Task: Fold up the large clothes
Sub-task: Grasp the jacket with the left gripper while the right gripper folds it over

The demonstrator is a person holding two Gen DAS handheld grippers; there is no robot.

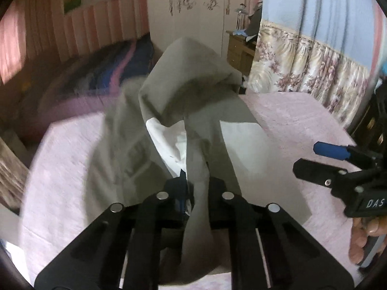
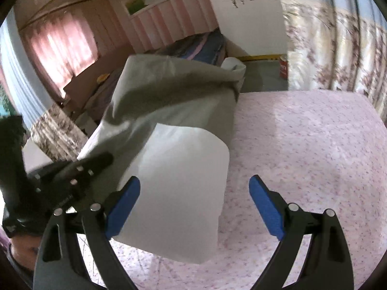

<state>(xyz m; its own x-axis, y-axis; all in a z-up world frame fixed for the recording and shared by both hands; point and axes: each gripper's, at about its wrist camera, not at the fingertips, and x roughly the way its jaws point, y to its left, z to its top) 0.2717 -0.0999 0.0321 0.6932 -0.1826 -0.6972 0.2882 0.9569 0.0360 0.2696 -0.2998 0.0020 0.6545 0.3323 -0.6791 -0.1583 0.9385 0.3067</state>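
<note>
A pink flowered bedspread (image 2: 314,145) covers the bed and fills the lower part of both wrist views; behind it hang floral curtains (image 1: 302,55), with a white wardrobe (image 1: 188,24) and a striped pink wall further back; on the bedspread lies the large grey garment (image 1: 193,77), its white lining (image 2: 181,181) turned outward, one part heaped up high and the rest spread flat toward the near edge; the left gripper (image 1: 187,199) is clamped together on a fold of the grey cloth, which drapes over its black linkage and lifts off the bed; the right gripper (image 2: 194,205) stands with its blue pads (image 2: 124,205) wide apart, hovering just over the white panel with nothing pinched; a hand (image 1: 362,239) grips its handle at the edge of the left view
</note>
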